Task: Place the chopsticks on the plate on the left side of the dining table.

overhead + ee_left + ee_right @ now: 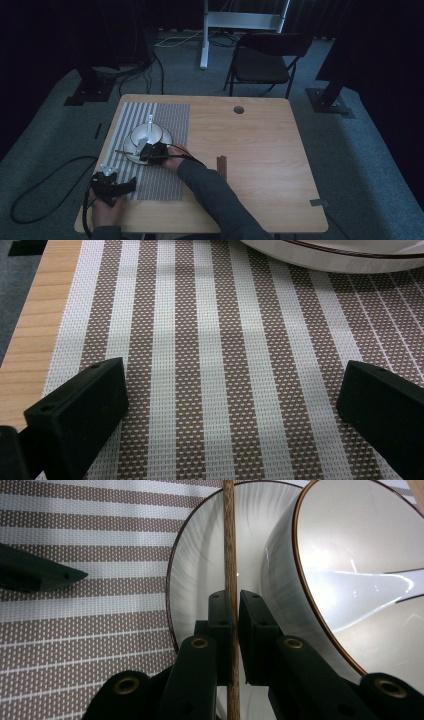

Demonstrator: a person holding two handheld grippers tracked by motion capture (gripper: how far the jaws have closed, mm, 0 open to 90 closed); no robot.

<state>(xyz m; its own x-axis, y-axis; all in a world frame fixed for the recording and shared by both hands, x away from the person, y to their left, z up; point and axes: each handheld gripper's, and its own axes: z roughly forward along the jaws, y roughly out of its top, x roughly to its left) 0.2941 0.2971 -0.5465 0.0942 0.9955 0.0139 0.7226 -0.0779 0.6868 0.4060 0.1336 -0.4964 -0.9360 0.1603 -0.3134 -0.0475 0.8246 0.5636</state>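
Nearest to me, at the near left corner of the desk (260, 150), I hold my left hand-held gripper (111, 186) over the striped placemat (165, 150), its two black jaws spread wide with nothing but woven stripes between them; in the left gripper view the rim of the plate (320, 257) shows just beyond, at the far edge. Farther in, my right hand-held gripper (150, 150) reaches across to the plate (131, 148), and its jaws are pressed together on a thin wooden chopstick (230, 555), pinching it partway along its length. That chopstick runs straight out over the plate, just beside the white bowl (360, 565) that sits on it, and a white spoon (380, 582) rests inside the bowl. In the high view the chopstick's tip (121, 151) pokes out to the left over the plate's rim. More brown sticks (221, 166) lie on the bare wood to the right of my forearm, well apart from the mat.
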